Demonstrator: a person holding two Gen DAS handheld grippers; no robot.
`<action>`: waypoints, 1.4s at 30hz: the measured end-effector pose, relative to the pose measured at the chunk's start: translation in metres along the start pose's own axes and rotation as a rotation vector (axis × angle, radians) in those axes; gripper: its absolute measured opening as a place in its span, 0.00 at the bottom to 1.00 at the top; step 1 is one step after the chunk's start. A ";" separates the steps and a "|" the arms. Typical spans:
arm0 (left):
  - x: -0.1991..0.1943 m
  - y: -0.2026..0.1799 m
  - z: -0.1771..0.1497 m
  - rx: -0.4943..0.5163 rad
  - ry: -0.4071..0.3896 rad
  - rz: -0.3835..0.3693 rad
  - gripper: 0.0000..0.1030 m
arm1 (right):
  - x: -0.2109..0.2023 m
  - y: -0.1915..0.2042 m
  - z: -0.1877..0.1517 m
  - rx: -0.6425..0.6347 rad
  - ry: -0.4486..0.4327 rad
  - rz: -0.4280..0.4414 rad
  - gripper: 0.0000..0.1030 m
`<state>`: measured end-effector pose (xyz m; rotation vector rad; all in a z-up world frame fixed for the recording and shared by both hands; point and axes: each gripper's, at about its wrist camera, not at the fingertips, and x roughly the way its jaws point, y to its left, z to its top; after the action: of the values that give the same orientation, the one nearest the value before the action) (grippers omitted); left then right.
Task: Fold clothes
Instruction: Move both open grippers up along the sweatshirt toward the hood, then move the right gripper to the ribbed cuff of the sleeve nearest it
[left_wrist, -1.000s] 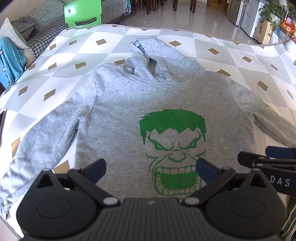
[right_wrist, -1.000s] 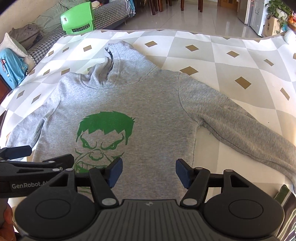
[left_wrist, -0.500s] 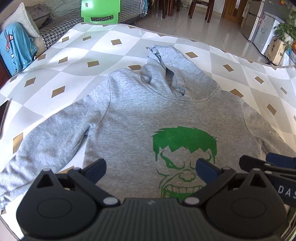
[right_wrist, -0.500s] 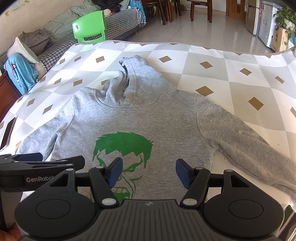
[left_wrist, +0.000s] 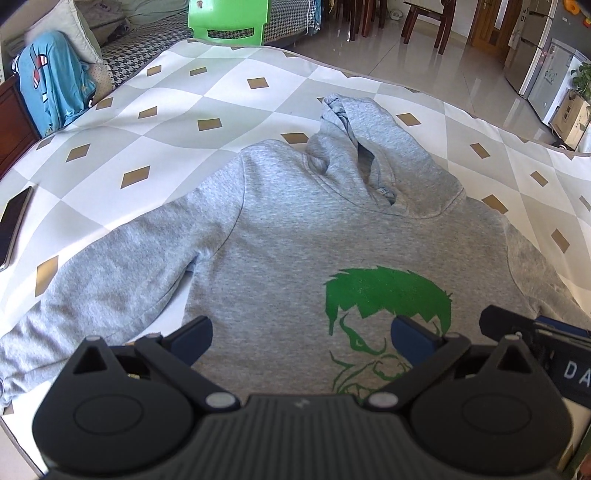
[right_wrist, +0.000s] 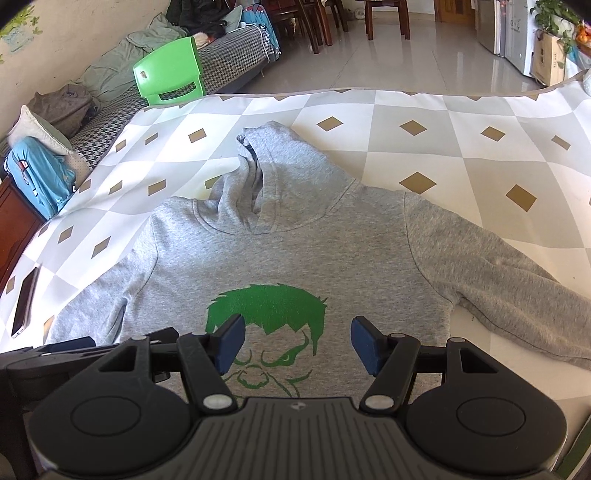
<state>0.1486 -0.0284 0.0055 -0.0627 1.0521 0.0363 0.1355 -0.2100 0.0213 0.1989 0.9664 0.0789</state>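
Observation:
A grey hoodie (left_wrist: 295, 236) (right_wrist: 288, 258) with a green face print (left_wrist: 384, 295) (right_wrist: 269, 310) lies flat, front up, on a checked cover, hood away from me and both sleeves spread out. My left gripper (left_wrist: 303, 332) hovers above its lower front, left of the print, open with nothing between the blue pads. My right gripper (right_wrist: 297, 341) hangs over the print, also open and empty. Each gripper shows at the edge of the other's view: the right one (left_wrist: 535, 332), the left one (right_wrist: 74, 350). The hem is hidden under the gripper bodies.
The diamond-patterned cover (left_wrist: 177, 122) (right_wrist: 461, 155) spreads wide around the hoodie. A phone (left_wrist: 13, 225) (right_wrist: 24, 306) lies at its left edge. Beyond the far edge stand a green chair (left_wrist: 229, 18) (right_wrist: 170, 74) and a couch with clothes (right_wrist: 110, 77).
Both views have slid so the hoodie sits lower and more of the room shows beyond; the left view also drifted left. Both grippers stayed open, and the hoodie has not moved.

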 end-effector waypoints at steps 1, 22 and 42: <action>0.000 0.001 0.000 -0.004 -0.003 0.003 1.00 | 0.001 0.001 0.000 0.000 0.004 0.000 0.61; 0.004 0.051 -0.021 -0.112 0.023 0.053 1.00 | 0.008 0.023 -0.017 -0.097 0.037 0.014 0.61; 0.008 0.125 -0.037 -0.240 0.013 0.169 1.00 | 0.031 0.049 -0.056 -0.250 0.148 0.008 0.61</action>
<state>0.1126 0.0941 -0.0242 -0.1912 1.0600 0.3153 0.1083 -0.1500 -0.0250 -0.0342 1.0936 0.2232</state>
